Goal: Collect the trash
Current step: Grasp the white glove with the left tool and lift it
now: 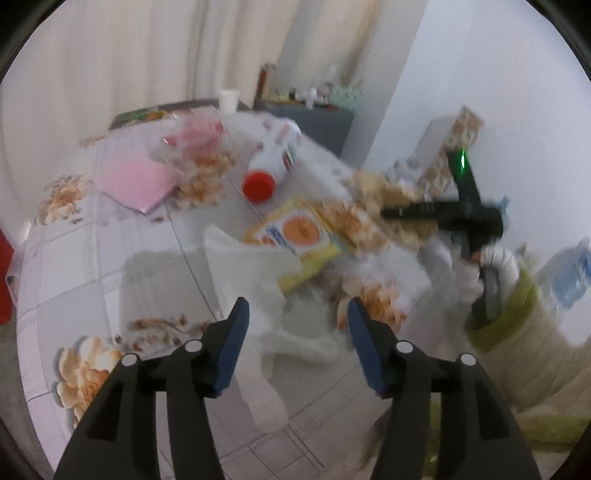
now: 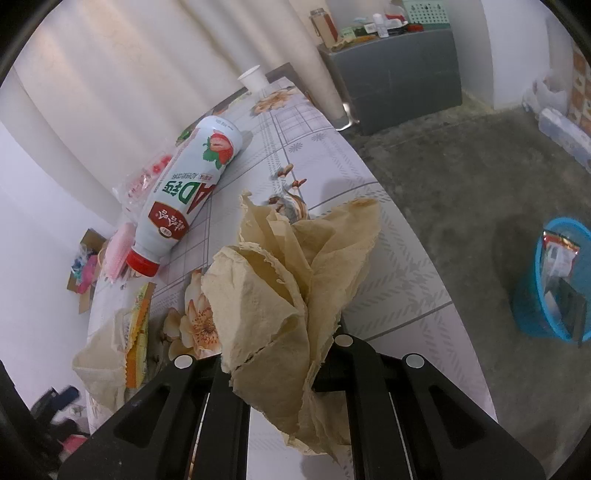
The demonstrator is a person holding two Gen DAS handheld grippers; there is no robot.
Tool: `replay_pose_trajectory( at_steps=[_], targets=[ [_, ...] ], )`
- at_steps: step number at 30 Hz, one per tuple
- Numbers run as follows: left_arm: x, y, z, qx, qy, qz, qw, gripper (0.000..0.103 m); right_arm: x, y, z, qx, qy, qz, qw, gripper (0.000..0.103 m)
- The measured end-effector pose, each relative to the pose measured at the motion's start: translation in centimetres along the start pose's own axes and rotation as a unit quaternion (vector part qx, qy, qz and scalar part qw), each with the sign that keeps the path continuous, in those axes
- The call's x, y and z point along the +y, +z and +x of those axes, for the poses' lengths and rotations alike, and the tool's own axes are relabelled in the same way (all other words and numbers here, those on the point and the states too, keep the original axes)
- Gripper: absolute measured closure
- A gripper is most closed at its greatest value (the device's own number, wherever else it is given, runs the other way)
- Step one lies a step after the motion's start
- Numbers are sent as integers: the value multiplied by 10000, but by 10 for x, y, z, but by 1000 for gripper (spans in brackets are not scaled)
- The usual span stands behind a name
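Right gripper [image 2: 291,354]: jaws clamped on crumpled brown tissue [image 2: 295,280], held above the desk [image 2: 388,258]. Left gripper [image 1: 297,332]: jaws apart over a white tissue [image 1: 251,266] lying beside the yellow packet [image 1: 299,236]. Risk: loose tissue slips before reaching the blue basket [image 2: 557,284]; the left may snag the packet.

Behind my table hang pale cream pleated curtains [image 2: 122,74], falling in long folds, with soft daylight glowing through them. The table wears a white floral tablecloth with a grey grid pattern [image 2: 369,236]. To my right the rough grey concrete floor [image 2: 461,184] spreads out, darker in patches. Against the plain white wall [image 2: 517,48] stands a low dark grey cabinet [image 2: 399,77], its top crowded with small bottles and a pale green lattice basket [image 2: 426,13]. A cardboard box of colourful clutter [image 2: 83,266] sits on the floor at my left.
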State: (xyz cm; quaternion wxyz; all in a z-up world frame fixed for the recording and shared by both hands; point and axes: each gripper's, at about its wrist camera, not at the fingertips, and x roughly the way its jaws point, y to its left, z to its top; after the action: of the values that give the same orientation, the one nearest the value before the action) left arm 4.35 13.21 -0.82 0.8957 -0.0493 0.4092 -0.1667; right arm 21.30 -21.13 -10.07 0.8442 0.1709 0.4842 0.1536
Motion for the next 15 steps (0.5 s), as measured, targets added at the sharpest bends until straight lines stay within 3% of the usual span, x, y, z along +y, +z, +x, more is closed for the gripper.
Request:
replay_pose_trajectory(
  at_steps=[6,15],
  targets=[
    [21,13,20,94,399,-217,9989,47,1,0,1,-3,-20,-21,10000,97],
    [24,5,76,916,530,-310,9939,47,2,0,1,8,-25,-53,10000,97]
  ],
)
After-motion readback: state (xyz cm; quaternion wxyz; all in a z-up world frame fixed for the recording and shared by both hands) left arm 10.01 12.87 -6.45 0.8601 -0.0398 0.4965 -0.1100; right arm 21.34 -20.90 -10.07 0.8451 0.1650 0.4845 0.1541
